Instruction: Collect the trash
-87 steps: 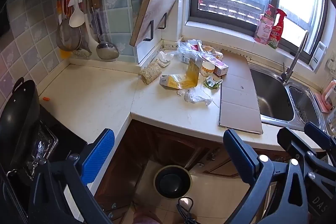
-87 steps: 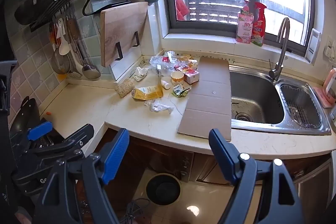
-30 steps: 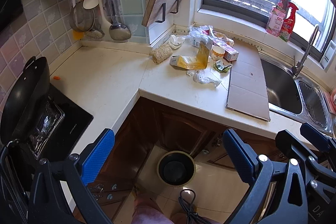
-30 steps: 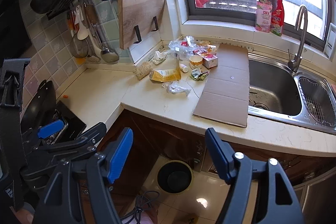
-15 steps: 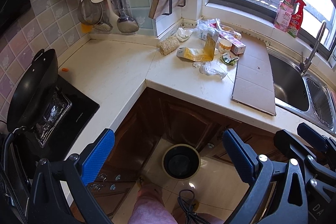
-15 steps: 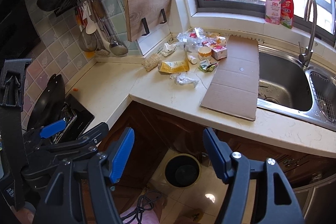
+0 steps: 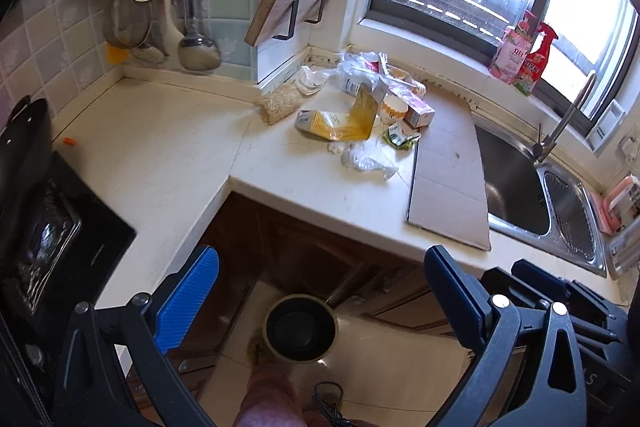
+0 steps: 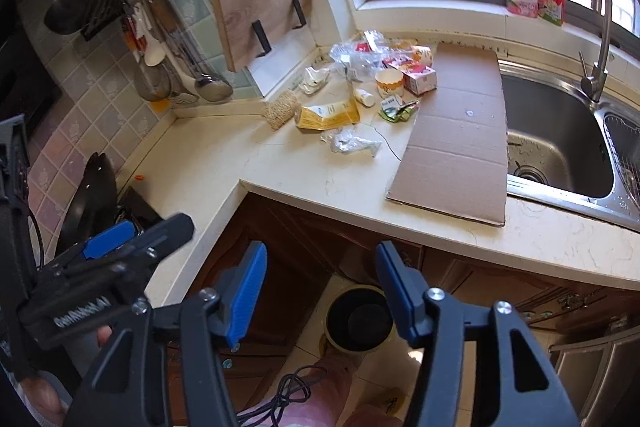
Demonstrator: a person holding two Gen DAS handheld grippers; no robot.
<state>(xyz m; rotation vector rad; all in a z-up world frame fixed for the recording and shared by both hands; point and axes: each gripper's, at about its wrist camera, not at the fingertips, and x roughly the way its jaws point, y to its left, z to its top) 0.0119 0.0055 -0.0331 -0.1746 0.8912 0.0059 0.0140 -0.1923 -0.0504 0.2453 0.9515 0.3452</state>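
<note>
Approach step, nothing picked yet. The left gripper (image 7: pixel 320 291) and right gripper (image 8: pixel 320 287) both gape wide, empty, above the bin (image 7: pixel 301 327). The trash pile (image 7: pixel 360 115) lies at 12 o'clock on the countertop (image 7: pixel 304 183); next, reach the crumpled plastic wrap (image 8: pixel 352 143).

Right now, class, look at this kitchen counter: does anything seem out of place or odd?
Yes. Litter is heaped in the counter's back corner: a yellow carton lying torn open, crumpled clear plastic, and a paper cup. A flattened cardboard sheet lies beside the sink. Both claws are open and empty.
</note>
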